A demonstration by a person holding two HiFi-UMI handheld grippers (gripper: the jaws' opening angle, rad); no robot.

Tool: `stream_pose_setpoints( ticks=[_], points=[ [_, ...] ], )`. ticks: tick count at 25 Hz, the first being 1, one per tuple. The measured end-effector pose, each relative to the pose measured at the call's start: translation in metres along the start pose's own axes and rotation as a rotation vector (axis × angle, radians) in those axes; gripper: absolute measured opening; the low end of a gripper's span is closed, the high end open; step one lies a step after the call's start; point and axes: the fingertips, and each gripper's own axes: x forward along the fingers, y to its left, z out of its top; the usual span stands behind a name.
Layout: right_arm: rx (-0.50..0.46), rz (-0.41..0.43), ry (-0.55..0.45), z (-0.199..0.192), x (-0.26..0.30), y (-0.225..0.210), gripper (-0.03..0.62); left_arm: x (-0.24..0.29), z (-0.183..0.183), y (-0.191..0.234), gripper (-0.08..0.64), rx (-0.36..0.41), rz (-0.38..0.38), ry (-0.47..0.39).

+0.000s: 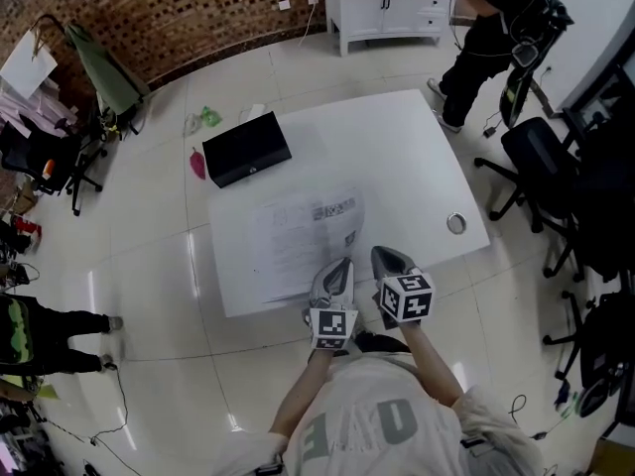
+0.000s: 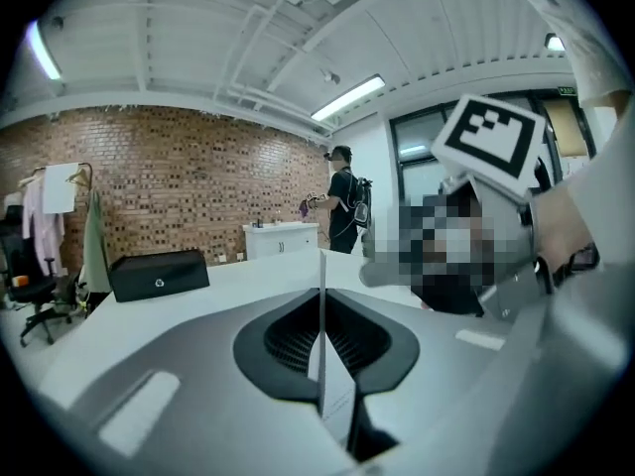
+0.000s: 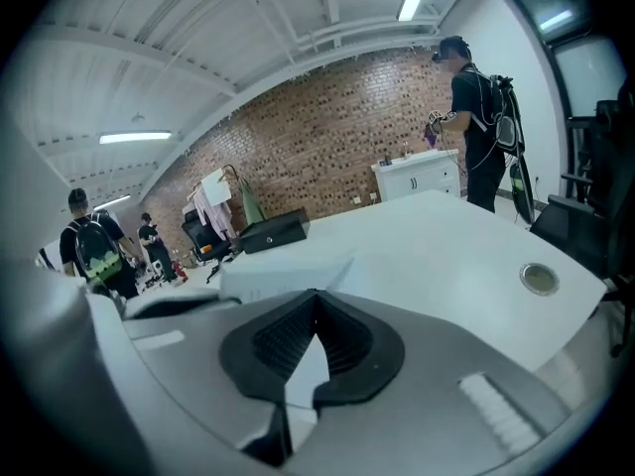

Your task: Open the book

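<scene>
Lying mid-frame in the head view, the book is sitting near the table at its lower edge, print too blurred for reading. Only the left gripper view is showing the left gripper pinching a page (edge-on); the right gripper is holding its jaws together. Bare table is stretching rightward.

L gripper & R gripper side by side, jaws closed, aimed fwd/slightly down.

A big open workroom, part office and part lab: a bare brick wall along the top of the frame, a glossy white tiled floor, a white worktop in the middle, swivel chairs at right, strip lights overhead
</scene>
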Motion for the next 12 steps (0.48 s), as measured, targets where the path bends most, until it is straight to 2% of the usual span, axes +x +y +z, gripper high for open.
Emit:
stream_pose_setpoints(
  ticks=[6, 12],
  points=[
    [-0.098, -0.047, 0.235, -0.073, 0.027, -0.006, 0.005, -0.025, 0.008, 0.032, 0.034, -0.060, 0.098, -0.069],
    [-0.136, -0.033, 0.282, -0.094, 0.038, 0.005, 0.005, -0.060, 0.001, 0.067, 0.035, -0.079, 0.238, -0.079]
  ],
)
